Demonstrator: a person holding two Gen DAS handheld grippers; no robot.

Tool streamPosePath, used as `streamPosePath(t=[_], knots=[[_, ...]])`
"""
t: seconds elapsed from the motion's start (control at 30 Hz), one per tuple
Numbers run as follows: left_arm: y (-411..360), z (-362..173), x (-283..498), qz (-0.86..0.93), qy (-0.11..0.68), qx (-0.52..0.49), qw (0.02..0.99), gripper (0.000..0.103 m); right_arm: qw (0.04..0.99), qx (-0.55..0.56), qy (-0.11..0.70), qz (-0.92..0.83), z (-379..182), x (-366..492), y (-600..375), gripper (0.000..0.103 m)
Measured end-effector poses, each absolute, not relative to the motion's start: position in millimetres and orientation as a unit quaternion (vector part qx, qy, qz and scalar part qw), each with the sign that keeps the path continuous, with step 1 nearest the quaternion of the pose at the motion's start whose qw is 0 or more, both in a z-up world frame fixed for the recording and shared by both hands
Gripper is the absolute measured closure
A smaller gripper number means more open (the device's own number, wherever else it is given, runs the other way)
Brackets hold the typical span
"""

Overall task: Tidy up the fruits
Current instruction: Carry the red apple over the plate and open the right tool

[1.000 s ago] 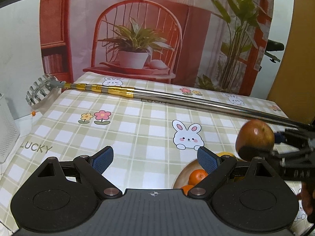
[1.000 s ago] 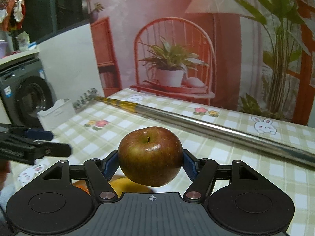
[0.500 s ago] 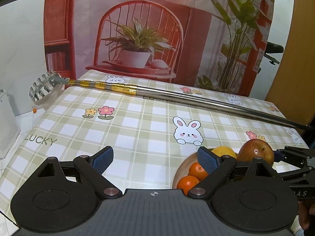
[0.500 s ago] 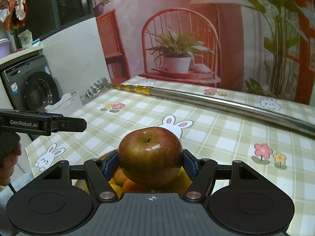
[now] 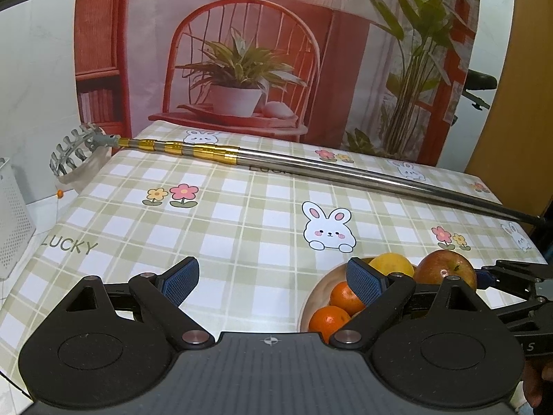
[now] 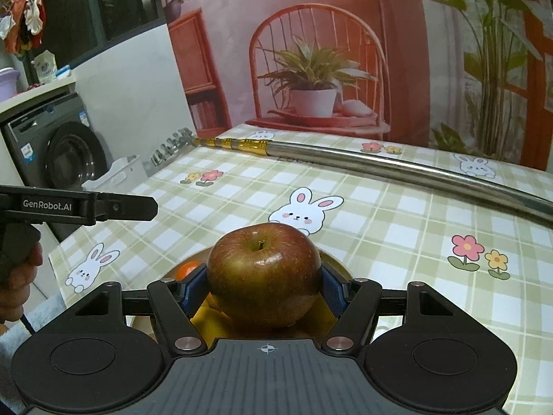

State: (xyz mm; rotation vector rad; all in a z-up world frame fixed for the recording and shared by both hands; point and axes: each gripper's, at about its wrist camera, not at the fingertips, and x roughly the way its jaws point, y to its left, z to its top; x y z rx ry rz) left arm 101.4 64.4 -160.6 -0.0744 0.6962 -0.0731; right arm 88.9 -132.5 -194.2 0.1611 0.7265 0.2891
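The table (image 5: pixel 242 214), under a green-checked oilcloth printed with rabbits and flowers, carried everything; a printed backdrop of a red chair and potted plant stood at its far edge, and a washing machine (image 6: pixel 65 159) sat beyond its left edge. A long telescopic metal pole (image 5: pixel 345 173) lay across the far side, its clawed head overhanging the far left corner. Near the front edge stood a wooden bowl (image 5: pixel 312 297) with two mandarins (image 5: pixel 342 297) and a yellow fruit, perhaps a lemon (image 5: pixel 390 264).

The right gripper (image 6: pixel 264 288) was clamped on a red-brown apple (image 6: pixel 264 273), stem up, its blue pads on opposite flanks, directly over the bowl. The apple looked firm, fairly heavy and waxy-smooth, so liable to slip or bruise; a hold across its widest girth, as here, seemed best, with a low, gentle release onto the other fruit.

The left gripper (image 5: pixel 273 282) hung with jaws wide apart and nothing between them, above the cloth just left of the bowl
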Motion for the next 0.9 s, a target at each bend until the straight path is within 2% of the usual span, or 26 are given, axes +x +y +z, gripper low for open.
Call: streamPosePath(t=[0.57, 0.73, 0.9], knots=[[61, -154, 98, -0.041, 0.335, -0.036, 0.941, 0.009, 0.919, 0.066, 0.363, 0.137, -189, 91, -126, 0.038], [58, -146, 92, -0.046, 0.327, -0.034, 0.943, 0.009, 0.921, 0.057, 0.365, 0.124, -182, 89, -126, 0.032], [54, -134, 85, -0.052, 0.316, -0.030, 0.947, 0.009, 0.923, 0.056, 0.363, 0.111, -171, 83, -128, 0.022]])
